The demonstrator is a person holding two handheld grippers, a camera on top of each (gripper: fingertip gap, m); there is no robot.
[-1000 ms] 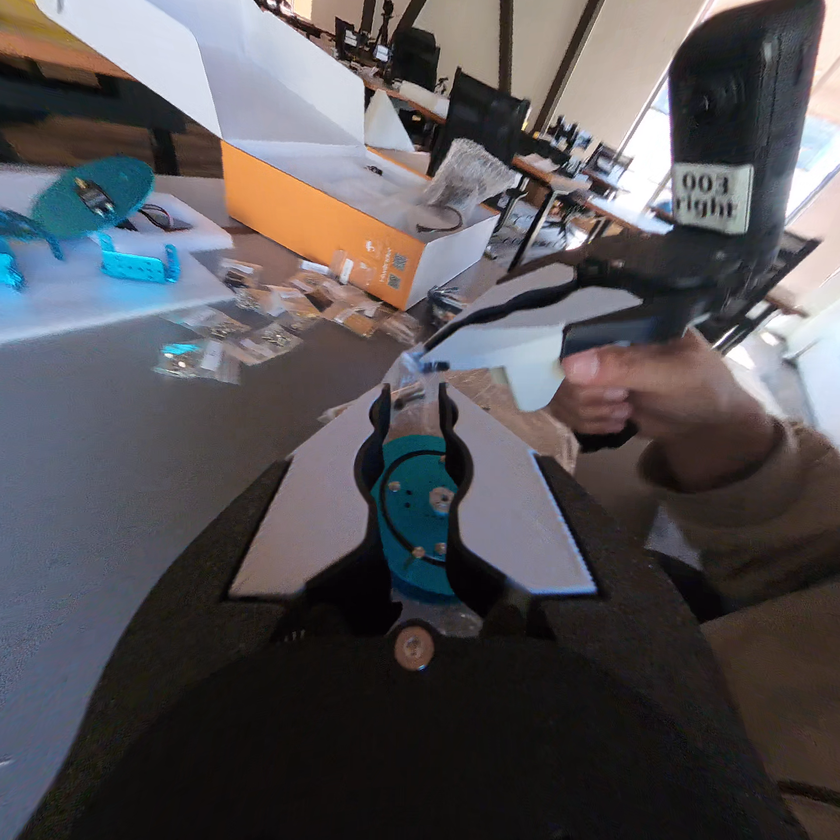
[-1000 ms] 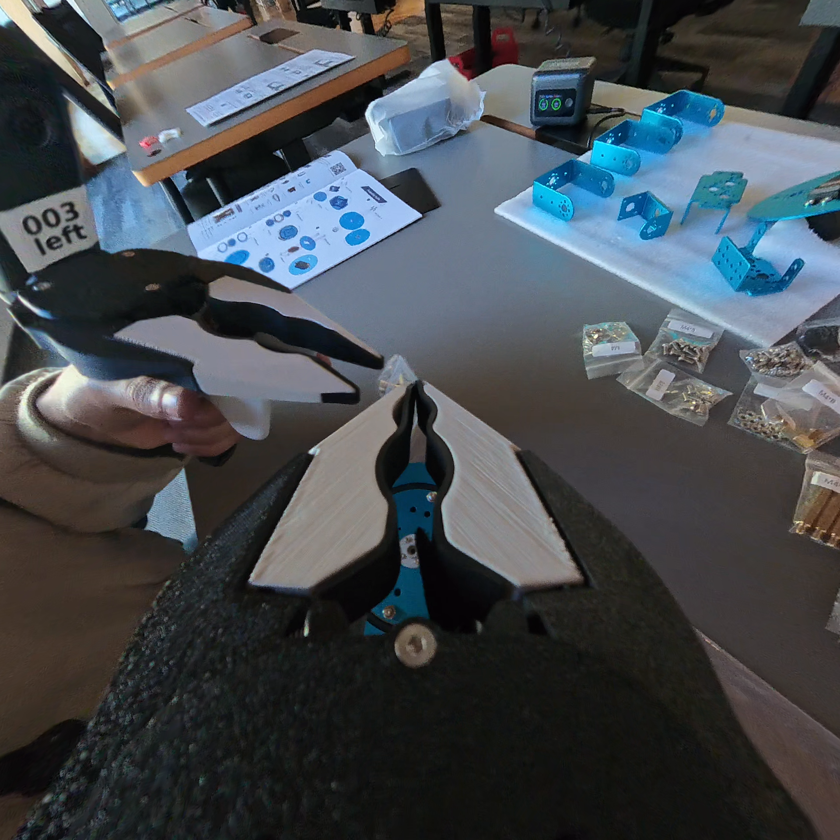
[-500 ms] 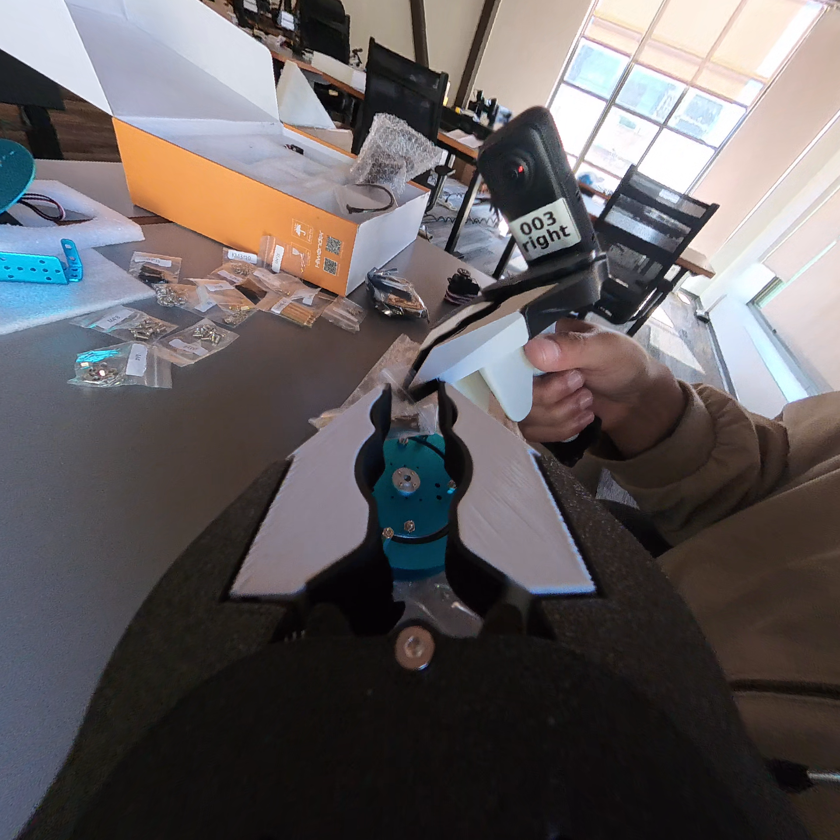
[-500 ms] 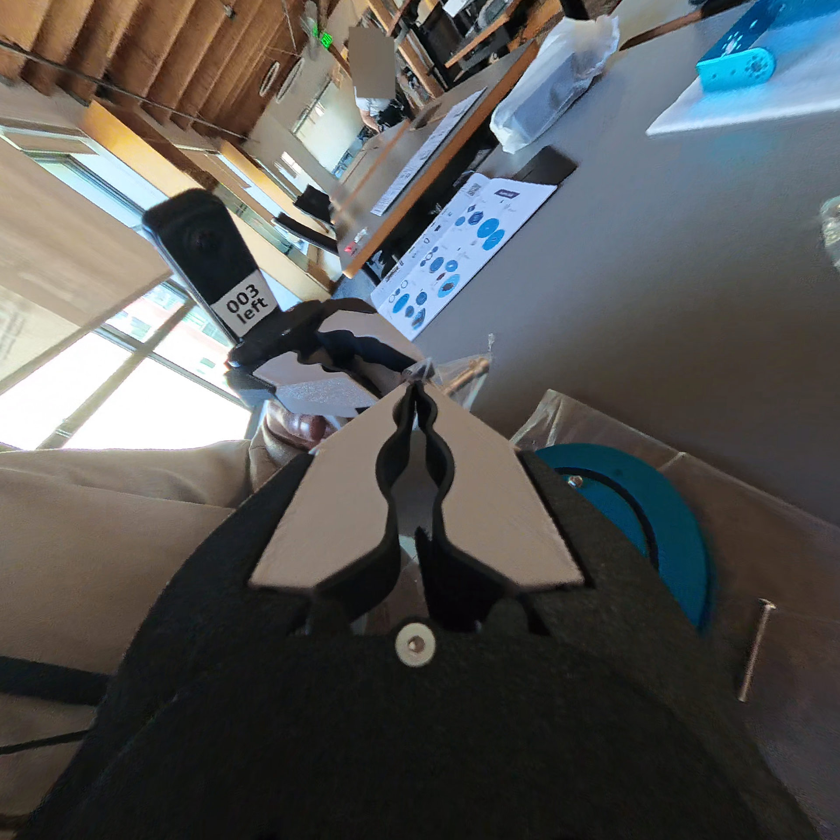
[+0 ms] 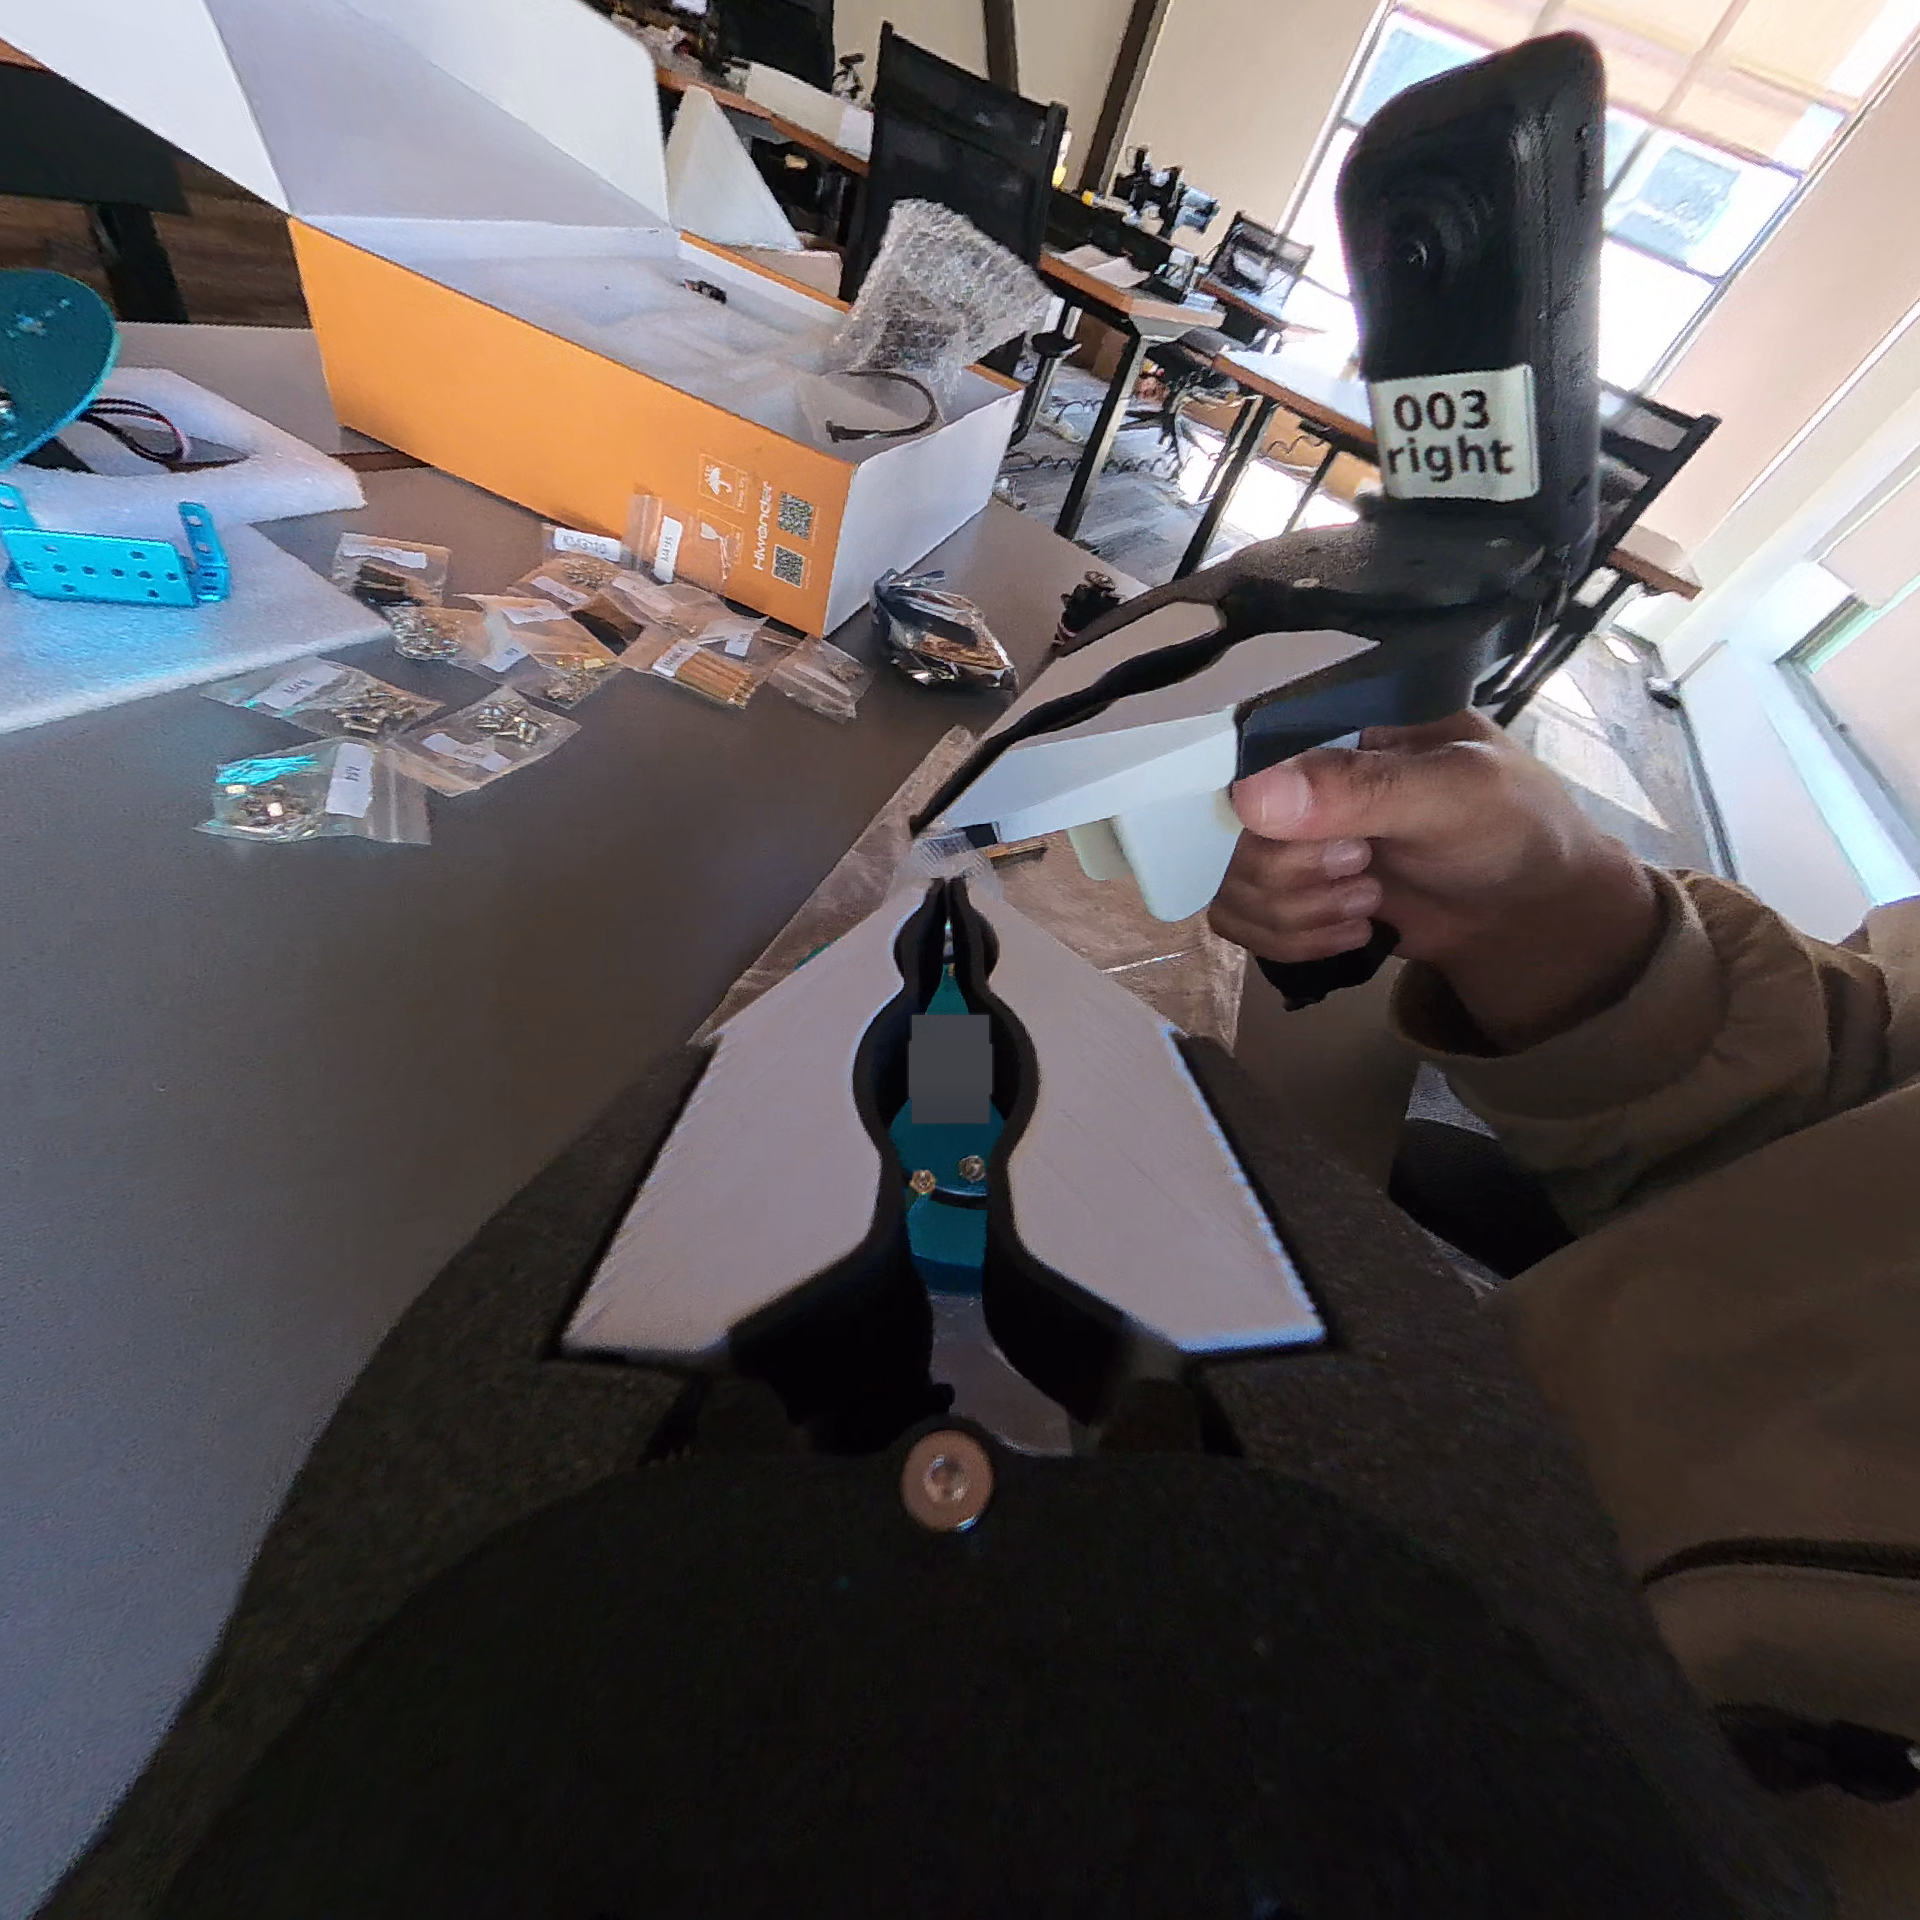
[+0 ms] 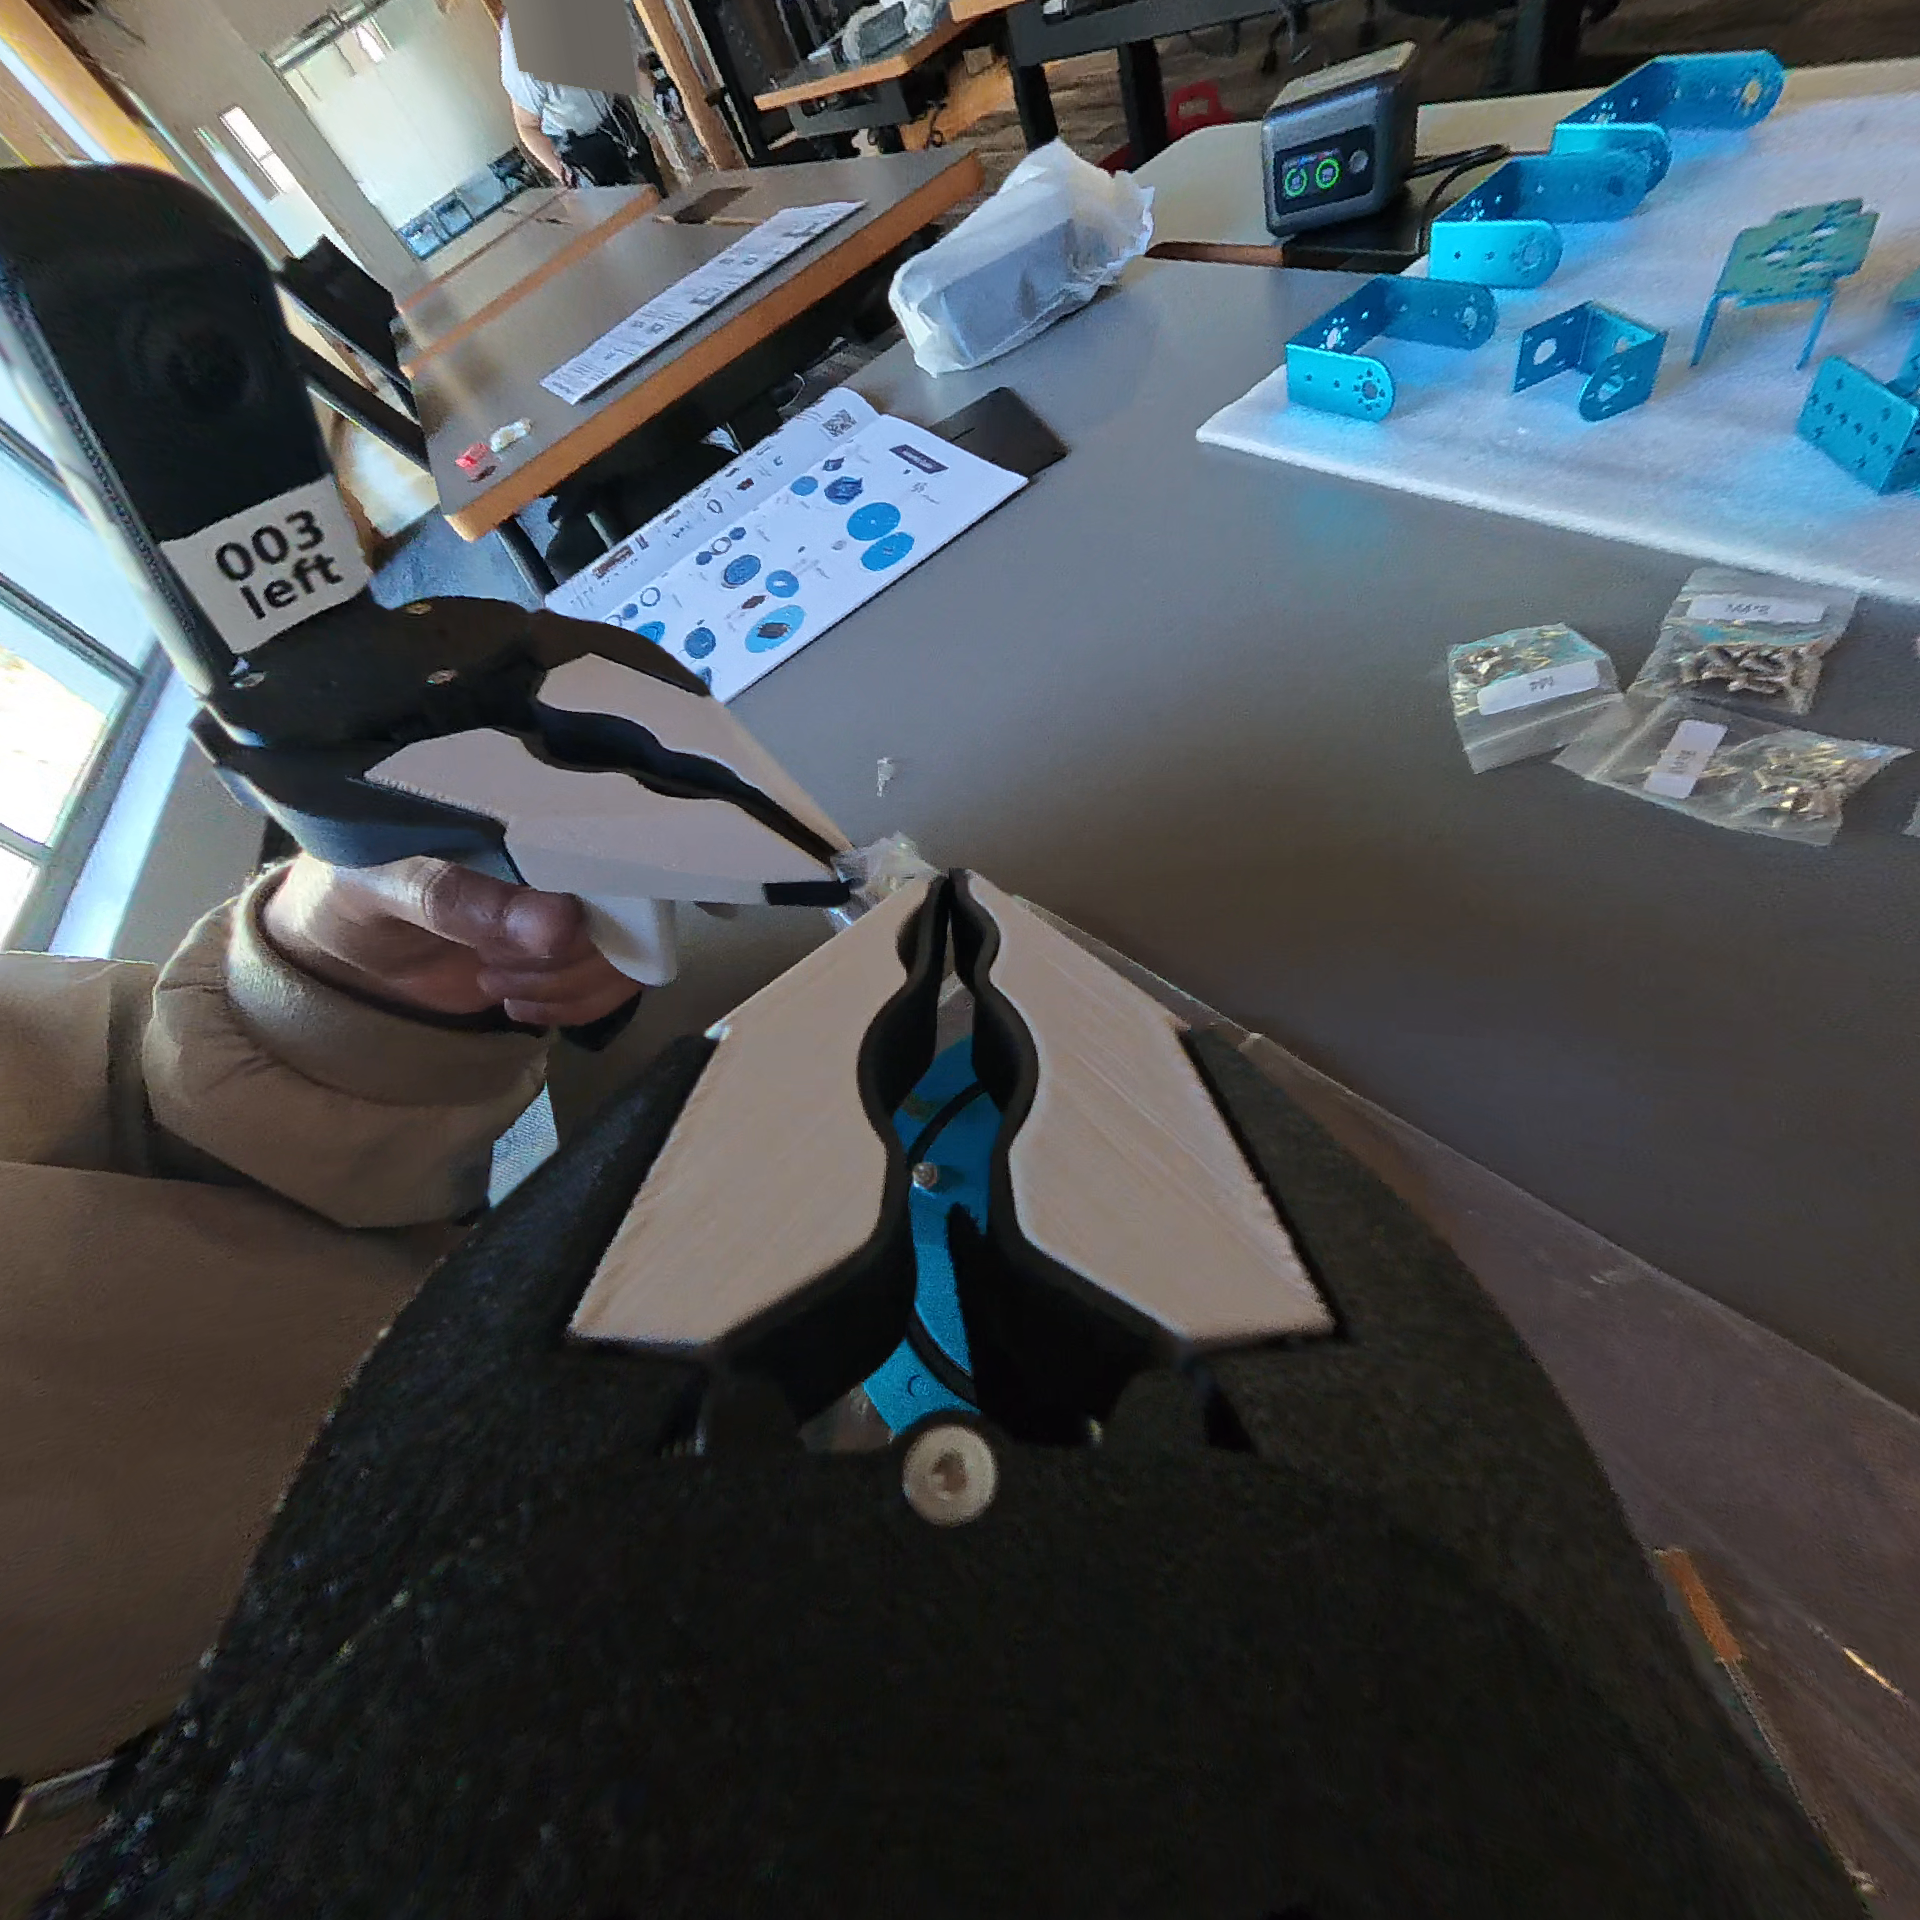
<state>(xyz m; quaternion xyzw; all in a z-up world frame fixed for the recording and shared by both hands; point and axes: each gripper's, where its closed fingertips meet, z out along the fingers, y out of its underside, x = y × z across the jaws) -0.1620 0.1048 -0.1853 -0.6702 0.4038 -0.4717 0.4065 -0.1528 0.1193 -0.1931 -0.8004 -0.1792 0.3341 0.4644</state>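
Both tools are closed on the top edge of 1 clear plastic bag [image 5: 940, 854], left tool [image 5: 951, 896] and right tool [image 6: 951, 883] tip to tip. The film looks thin and slippery; the blue disc [image 6: 940, 1132] inside, below the tips, seems heavy.

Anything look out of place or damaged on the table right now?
Nothing looks damaged. Both grippers, left and right, pinch the top edge of one clear plastic bag holding a blue disc. Screw packets lie loosely scattered.
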